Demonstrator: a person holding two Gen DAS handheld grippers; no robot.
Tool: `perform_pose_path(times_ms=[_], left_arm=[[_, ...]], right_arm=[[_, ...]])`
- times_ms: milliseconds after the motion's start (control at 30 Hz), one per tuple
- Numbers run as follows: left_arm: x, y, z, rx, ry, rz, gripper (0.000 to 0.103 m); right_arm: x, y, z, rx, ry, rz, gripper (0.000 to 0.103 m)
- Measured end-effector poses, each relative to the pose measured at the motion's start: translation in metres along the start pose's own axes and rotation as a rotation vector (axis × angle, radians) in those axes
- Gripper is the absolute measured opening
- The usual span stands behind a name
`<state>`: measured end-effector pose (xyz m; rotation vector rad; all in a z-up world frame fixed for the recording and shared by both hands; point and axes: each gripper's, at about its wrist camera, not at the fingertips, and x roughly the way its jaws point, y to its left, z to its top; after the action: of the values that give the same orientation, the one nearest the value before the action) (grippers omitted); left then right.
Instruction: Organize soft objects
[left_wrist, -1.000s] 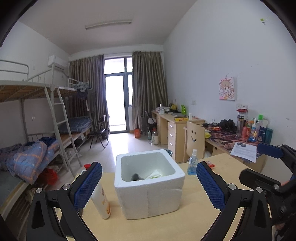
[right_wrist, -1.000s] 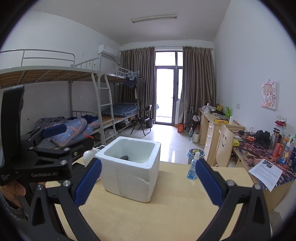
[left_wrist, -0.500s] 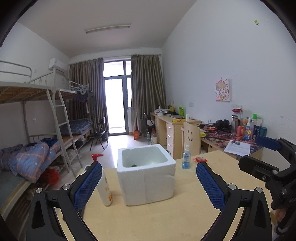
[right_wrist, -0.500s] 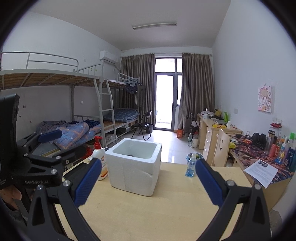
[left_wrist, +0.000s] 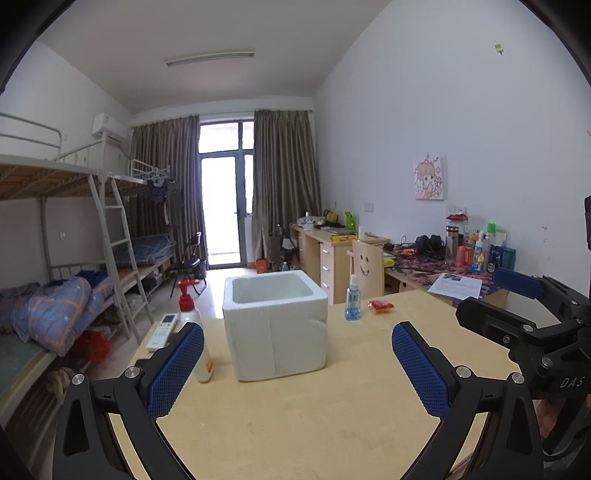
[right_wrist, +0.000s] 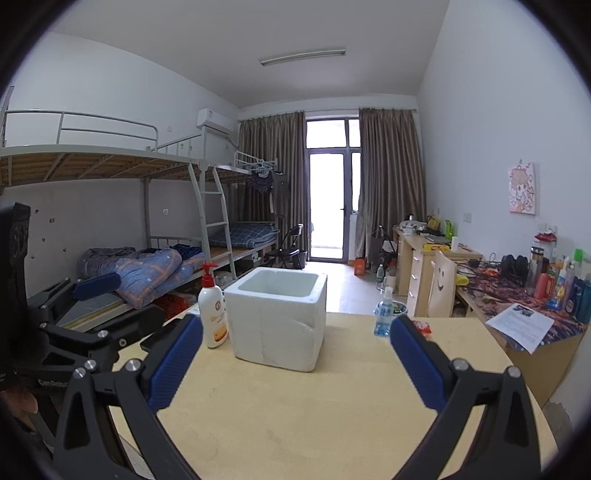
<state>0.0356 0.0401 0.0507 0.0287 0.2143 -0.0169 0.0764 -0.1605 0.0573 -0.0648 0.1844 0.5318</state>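
Pump bottle (left_wrist: 192, 332): upright, just left of the box.
Foam box (left_wrist: 275, 325): mid-table (left_wrist: 314, 424), open top.
Spray bottle (left_wrist: 352, 299): right of box.
Left gripper (left_wrist: 297, 369): spread wide, empty.
Right gripper (right_wrist: 295, 363): spread wide, empty.

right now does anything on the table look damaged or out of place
The white foam box has a crack line running across its front wall, toward the right corner. It stands upright and whole otherwise. The pump bottle and spray bottle stand upright; nothing spilled.

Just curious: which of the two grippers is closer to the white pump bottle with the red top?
The left gripper: the white pump bottle stands right behind its left finger. The right gripper sits further right.
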Motion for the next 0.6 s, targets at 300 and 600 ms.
perform_pose_path(times_ms=[300,600], left_arm=[[-0.008,-0.001,-0.027,-0.033,-0.009,0.014,0.102],[-0.019,0.007,-0.052,-0.053,-0.014,0.054,0.102]], right_arm=[[-0.007,0.007,-0.023,0.004,0.012,-0.008,0.102],[-0.008,0.009,-0.051,0.056,0.054,0.019,0.102]])
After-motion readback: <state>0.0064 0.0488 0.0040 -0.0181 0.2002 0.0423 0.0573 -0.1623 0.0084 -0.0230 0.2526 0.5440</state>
